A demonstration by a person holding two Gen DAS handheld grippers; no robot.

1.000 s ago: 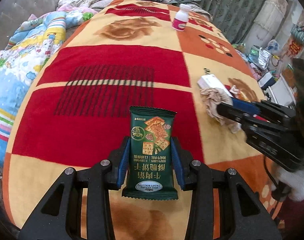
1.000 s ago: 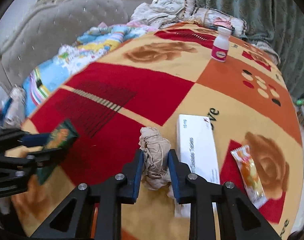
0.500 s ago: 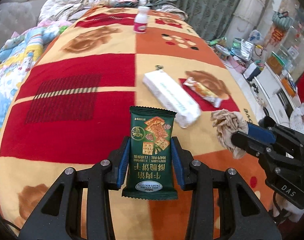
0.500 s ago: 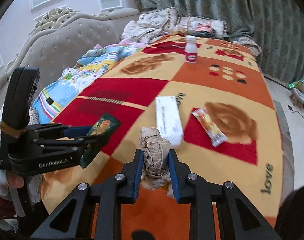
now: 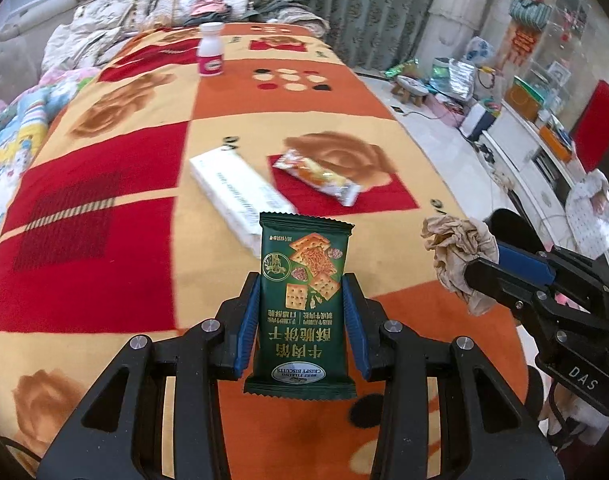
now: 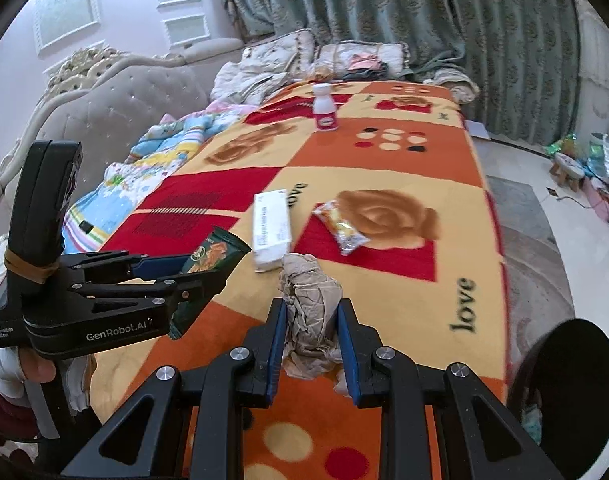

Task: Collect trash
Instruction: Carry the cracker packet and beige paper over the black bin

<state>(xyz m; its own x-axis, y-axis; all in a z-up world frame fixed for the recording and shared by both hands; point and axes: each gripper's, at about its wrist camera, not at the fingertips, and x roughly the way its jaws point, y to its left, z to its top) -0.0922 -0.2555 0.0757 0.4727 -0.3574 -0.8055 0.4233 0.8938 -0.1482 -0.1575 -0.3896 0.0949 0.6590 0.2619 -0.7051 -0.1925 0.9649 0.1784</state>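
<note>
While the left gripper (image 5: 302,312) clamps a green biscuit packet (image 5: 302,308) upright above the blanket (image 5: 104,280), the left wrist view shows a white box (image 5: 236,188) and snack wrapper (image 5: 316,174) lying beyond it. From the right wrist, the right gripper (image 6: 310,344) pinches crumpled paper (image 6: 310,312) — nearer than the white box (image 6: 270,224).
</note>
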